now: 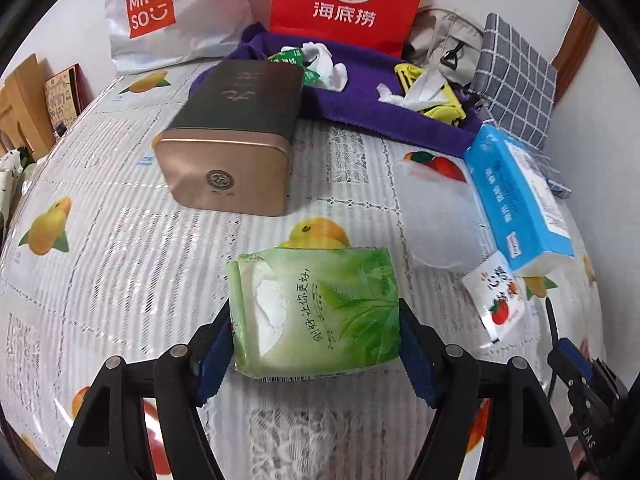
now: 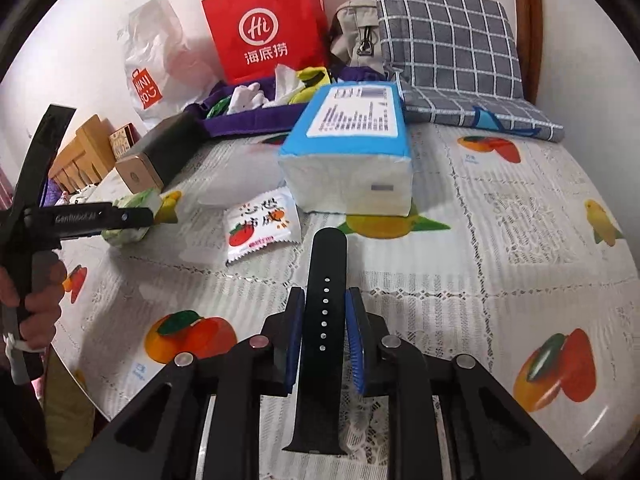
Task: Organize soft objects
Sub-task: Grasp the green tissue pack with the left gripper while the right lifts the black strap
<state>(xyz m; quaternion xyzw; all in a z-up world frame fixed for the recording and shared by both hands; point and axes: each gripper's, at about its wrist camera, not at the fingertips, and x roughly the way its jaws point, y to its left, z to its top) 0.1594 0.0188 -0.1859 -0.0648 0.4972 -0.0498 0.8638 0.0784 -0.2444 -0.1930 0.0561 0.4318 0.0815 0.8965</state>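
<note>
A green soft tissue pack (image 1: 344, 280) sits between the blue pads of my left gripper (image 1: 316, 320), which press on both its sides just above the fruit-print tablecloth (image 1: 120, 240). The same pack (image 2: 132, 200) shows at the left of the right wrist view, in the left gripper's fingers (image 2: 136, 216). My right gripper (image 2: 326, 294) is shut on a black perforated watch strap (image 2: 328, 256) that stands up between its pads. A blue tissue pack (image 2: 352, 136) and a small white packet with a red fruit print (image 2: 260, 224) lie on the table ahead.
A gold and dark tin (image 1: 236, 140) lies on its side. Behind it a purple tray (image 1: 360, 108) holds white socks (image 1: 328, 64) and yellow items. A red paper bag (image 1: 348, 0), a white Miniso bag (image 1: 160, 12) and a grey checked cushion (image 1: 516, 80) line the wall. A clear plastic lid (image 1: 440, 216) lies by the blue pack.
</note>
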